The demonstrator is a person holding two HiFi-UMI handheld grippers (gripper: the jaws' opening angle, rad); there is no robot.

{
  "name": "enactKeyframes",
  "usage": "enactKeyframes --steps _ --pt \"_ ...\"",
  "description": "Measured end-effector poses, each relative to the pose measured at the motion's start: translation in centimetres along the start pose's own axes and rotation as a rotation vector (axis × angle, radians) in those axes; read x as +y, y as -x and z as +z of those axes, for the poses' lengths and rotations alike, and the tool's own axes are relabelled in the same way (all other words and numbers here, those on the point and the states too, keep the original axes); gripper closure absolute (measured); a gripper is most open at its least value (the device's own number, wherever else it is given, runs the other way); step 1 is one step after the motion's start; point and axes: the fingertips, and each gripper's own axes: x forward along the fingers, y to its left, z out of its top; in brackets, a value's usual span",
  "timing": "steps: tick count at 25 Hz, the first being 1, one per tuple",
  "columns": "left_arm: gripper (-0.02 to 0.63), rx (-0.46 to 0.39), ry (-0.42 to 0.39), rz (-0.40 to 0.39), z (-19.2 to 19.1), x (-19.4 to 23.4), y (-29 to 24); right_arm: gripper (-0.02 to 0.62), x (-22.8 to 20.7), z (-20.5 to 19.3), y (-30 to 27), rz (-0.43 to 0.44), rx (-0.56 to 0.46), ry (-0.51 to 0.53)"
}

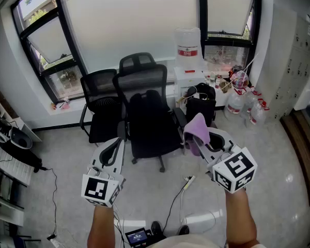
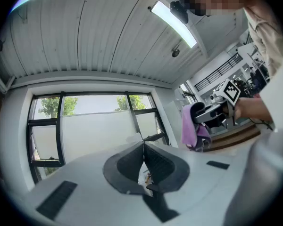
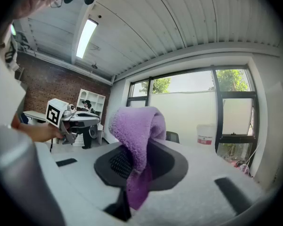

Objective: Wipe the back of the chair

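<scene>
A black mesh office chair [image 1: 150,119] stands ahead of me, its back [image 1: 142,79] towards the window. My right gripper [image 1: 206,139] is shut on a purple cloth [image 1: 196,128], held just right of the chair's seat and apart from it. In the right gripper view the cloth [image 3: 136,131] bulges up out of the shut right gripper [image 3: 139,164]. My left gripper [image 1: 112,148] hovers left of the chair, low and near me. In the left gripper view, the left gripper [image 2: 144,160] has its pads pressed together with nothing between them.
Two more black chairs [image 1: 101,103] [image 1: 137,61] stand left of and behind the first. A white cabinet [image 1: 192,79] with a water jug [image 1: 188,46], a black bag [image 1: 200,105] and several bottles [image 1: 247,105] sit to the right. Cables [image 1: 182,190] lie on the floor; shelves [image 1: 10,146] at left.
</scene>
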Motion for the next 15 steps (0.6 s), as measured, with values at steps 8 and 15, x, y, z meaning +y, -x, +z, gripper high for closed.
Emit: enactKeyframes --steps 8,15 --pt "0.600 -0.004 -0.004 0.000 -0.3 -0.2 -0.4 0.545 -0.4 -0.3 -0.1 0.001 -0.003 0.000" --pt "0.600 0.004 -0.006 0.009 -0.1 -0.8 -1.0 0.545 -1.3 -0.6 0.1 0.002 -0.007 -0.004"
